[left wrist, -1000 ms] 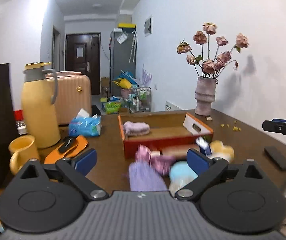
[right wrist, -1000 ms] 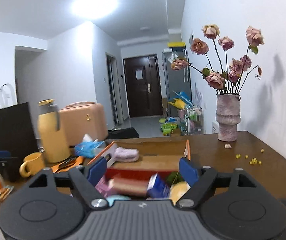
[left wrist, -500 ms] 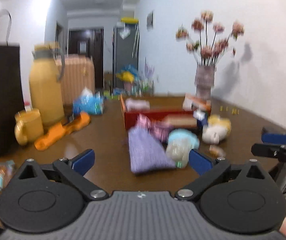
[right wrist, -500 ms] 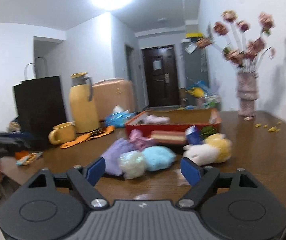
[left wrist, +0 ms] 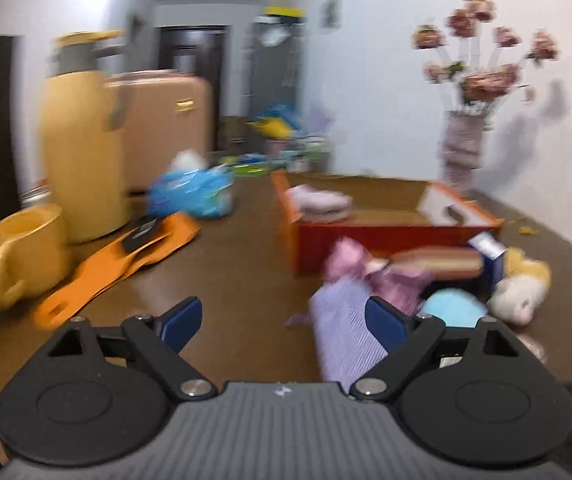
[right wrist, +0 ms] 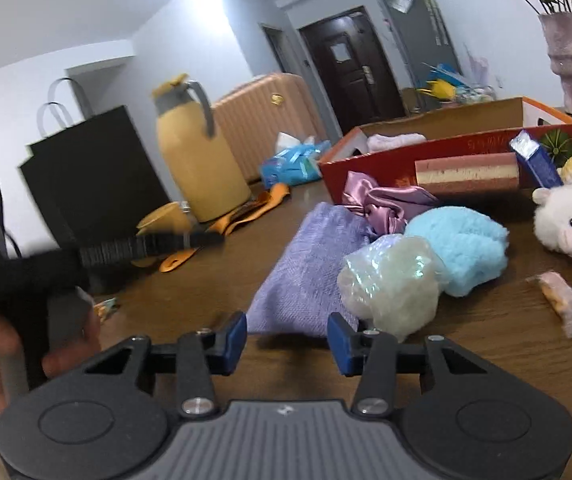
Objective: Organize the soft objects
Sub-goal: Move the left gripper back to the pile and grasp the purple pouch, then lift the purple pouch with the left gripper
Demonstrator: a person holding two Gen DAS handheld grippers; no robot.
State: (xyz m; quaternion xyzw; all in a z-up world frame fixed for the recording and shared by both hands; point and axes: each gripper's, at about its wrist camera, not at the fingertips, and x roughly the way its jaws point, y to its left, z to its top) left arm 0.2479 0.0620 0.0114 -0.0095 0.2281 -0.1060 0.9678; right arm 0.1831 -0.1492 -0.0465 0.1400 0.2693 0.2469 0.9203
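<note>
Right wrist view: 1 folded cloth [right wrist: 396,141] lies in your red box [right wrist: 446,148]; the lavender cloth [right wrist: 310,268] and other soft things wait on the desk [right wrist: 506,332]. Right gripper [right wrist: 286,340] closing, empty; left gripper [left wrist: 282,322] wide, narrowing, empty.

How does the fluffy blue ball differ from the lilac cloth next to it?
The blue ball is rounded and fuzzy; the lilac cloth lies flat, with a fine woven ribbing. The cloth covers more table and reaches nearer the camera. Both rest on the brown table, outside the red box.
</note>
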